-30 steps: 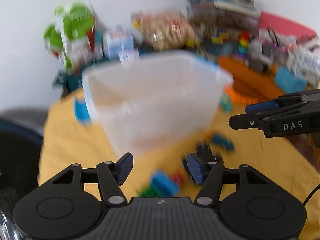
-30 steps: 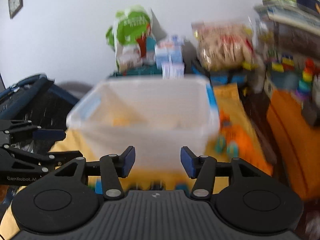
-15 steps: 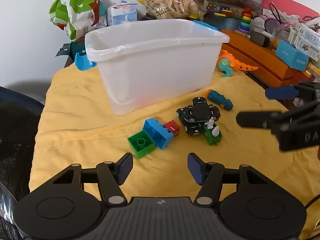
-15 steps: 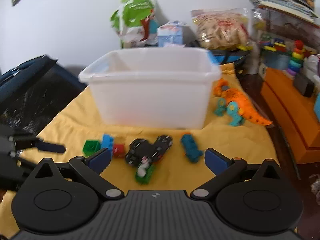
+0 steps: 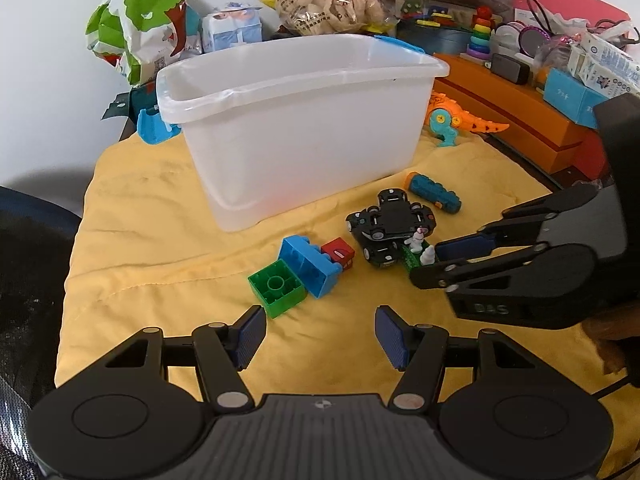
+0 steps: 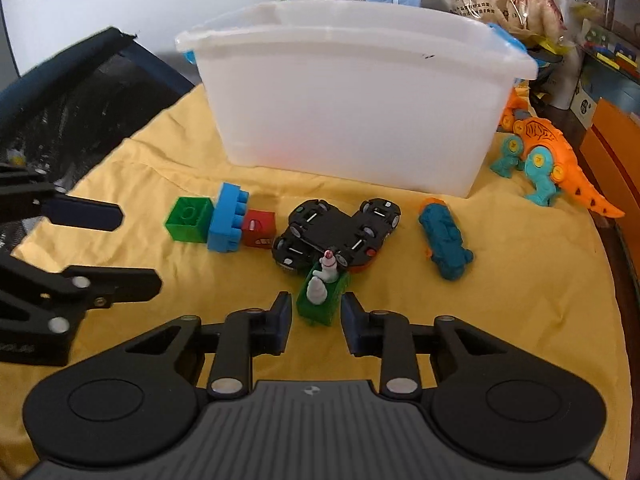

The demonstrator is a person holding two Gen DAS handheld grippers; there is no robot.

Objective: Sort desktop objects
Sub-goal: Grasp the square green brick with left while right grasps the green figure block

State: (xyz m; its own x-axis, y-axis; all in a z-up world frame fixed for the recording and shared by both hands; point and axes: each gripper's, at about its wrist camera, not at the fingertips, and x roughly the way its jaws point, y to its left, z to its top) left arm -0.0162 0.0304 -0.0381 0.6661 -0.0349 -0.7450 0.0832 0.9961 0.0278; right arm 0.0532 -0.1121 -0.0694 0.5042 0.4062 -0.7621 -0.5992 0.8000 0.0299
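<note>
My right gripper (image 6: 315, 312) sits open around the small green plastic block with two tiny white figures (image 6: 322, 296) near the yellow cloth's (image 6: 520, 300) front edge; it looks light and hard, so I'd pinch its flat sides, while my left gripper (image 5: 320, 338) is open and empty.

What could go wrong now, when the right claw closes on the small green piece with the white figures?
1. The green piece lies against the black toy cars, so the right claw, whose pads sit on either side of it, may drag or tip the cars as it lifts.
2. The small white figures stand on top and could fall off.
3. The left claw is open nearby, so the two may collide.
</note>
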